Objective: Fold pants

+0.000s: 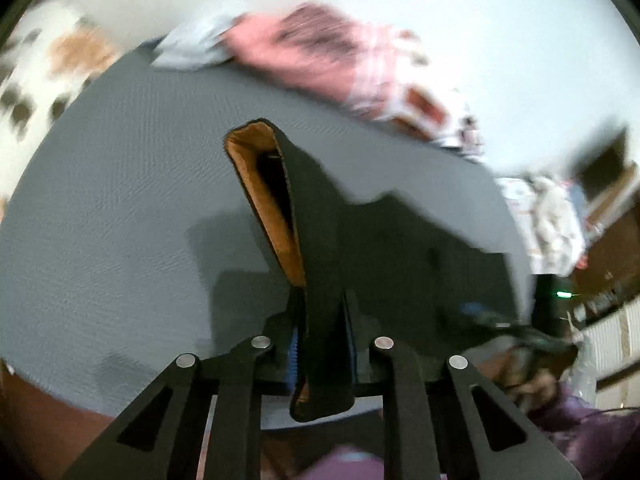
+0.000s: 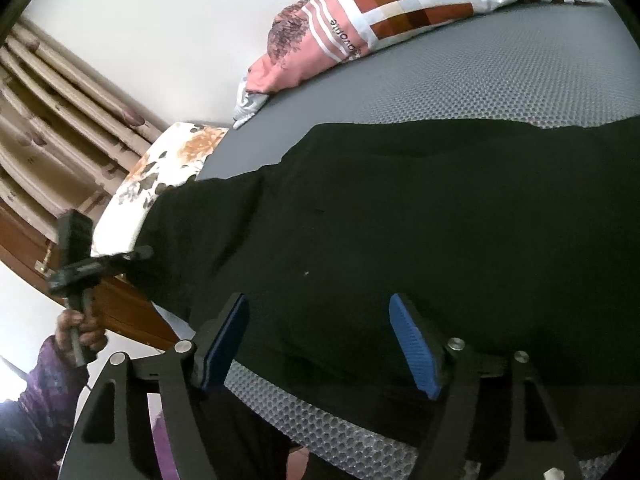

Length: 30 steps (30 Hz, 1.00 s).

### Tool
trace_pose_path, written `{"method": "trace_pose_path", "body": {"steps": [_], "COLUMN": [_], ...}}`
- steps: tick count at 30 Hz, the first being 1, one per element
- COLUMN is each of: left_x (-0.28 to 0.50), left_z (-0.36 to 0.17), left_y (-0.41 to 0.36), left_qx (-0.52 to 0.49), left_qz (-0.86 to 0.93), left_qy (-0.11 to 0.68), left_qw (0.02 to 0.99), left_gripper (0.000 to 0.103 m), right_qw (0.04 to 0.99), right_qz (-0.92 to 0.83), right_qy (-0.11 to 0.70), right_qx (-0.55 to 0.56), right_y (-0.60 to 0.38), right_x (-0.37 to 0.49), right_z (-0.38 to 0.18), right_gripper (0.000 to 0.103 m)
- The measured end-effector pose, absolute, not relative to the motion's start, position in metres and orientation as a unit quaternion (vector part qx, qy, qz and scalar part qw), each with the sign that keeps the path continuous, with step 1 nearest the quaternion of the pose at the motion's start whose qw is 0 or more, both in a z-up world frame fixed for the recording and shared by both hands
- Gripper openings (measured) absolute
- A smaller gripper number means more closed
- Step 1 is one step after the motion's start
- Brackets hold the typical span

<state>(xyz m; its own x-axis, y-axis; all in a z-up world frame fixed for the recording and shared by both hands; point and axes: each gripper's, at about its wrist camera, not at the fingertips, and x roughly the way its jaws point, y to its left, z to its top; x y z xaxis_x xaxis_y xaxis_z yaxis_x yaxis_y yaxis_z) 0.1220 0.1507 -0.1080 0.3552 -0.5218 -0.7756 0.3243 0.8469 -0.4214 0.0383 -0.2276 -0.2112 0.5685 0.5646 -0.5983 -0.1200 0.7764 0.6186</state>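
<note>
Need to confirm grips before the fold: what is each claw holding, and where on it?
Left claw is shut on the pants at a hem with an orange lining. Right claw is open over the pants and holds nothing.

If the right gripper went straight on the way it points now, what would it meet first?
Most likely the black pants. The right gripper has its blue pads apart with nothing pressed between them, and the dark cloth fills the view right beyond its fingertips, spread over the grey mat. Depth is hard to judge here.
</note>
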Motion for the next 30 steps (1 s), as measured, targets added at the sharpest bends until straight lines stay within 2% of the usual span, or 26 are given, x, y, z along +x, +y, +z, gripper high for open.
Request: {"method": "trace_pose_path", "body": {"steps": [2, 6, 12, 16, 17, 18, 19, 26, 27, 28, 29, 30], "left_x": [0.116, 0.111, 0.119, 0.119, 0.117, 0.115, 0.114, 0.106, 0.106, 0.107, 0.109, 0.109], "left_z": [-0.082, -0.070, -0.107, -0.114, -0.112, -0.109, -0.107, -0.129, -0.138, -0.146, -0.150, -0.156], "left_y": [0.107, 0.024, -0.060, -0.064, -0.063, -0.057, -0.048, 0.011, 0.019, 0.026, 0.027, 0.032], "left_qx": [-0.087, -0.088, -0.103, -0.112, -0.110, -0.103, -0.101, -0.102, -0.103, -0.107, -0.113, -0.122], "left_qz": [-0.302, -0.380, -0.469, -0.475, -0.474, -0.467, -0.454, -0.370, -0.353, -0.338, -0.332, -0.325], "left_qy": [0.493, 0.492, 0.503, 0.497, 0.492, 0.487, 0.480, 0.485, 0.493, 0.501, 0.506, 0.512], "left_qw": [0.811, 0.778, 0.718, 0.717, 0.722, 0.731, 0.744, 0.786, 0.788, 0.789, 0.788, 0.786], "left_gripper": [0.018, 0.018, 0.023, 0.026, 0.035, 0.050, 0.056, 0.058, 0.058, 0.058, 0.058, 0.058], "right_qw": [0.823, 0.768, 0.681, 0.645, 0.643, 0.640, 0.640, 0.688, 0.701, 0.720, 0.734, 0.741], "right_qz": [0.225, 0.266, 0.309, 0.312, 0.314, 0.319, 0.321, 0.284, 0.277, 0.263, 0.251, 0.240], "right_qy": [0.410, 0.379, 0.346, 0.348, 0.345, 0.340, 0.342, 0.405, 0.414, 0.427, 0.443, 0.462], "right_qx": [0.322, 0.442, 0.567, 0.604, 0.607, 0.610, 0.609, 0.531, 0.511, 0.480, 0.450, 0.424], "right_y": [-0.240, -0.265, -0.287, -0.291, -0.292, -0.293, -0.292, -0.279, -0.274, -0.268, -0.262, -0.255], "right_x": [0.039, 0.038, 0.046, 0.054, 0.056, 0.056, 0.058, 0.076, 0.079, 0.083, 0.087, 0.092], "right_z": [-0.213, -0.219, -0.235, -0.247, -0.247, -0.246, -0.245, -0.230, -0.227, -0.222, -0.220, -0.220], "right_gripper": [0.071, 0.073, 0.085, 0.087, 0.087, 0.087, 0.088, 0.085, 0.084, 0.071, 0.045, 0.032]}}
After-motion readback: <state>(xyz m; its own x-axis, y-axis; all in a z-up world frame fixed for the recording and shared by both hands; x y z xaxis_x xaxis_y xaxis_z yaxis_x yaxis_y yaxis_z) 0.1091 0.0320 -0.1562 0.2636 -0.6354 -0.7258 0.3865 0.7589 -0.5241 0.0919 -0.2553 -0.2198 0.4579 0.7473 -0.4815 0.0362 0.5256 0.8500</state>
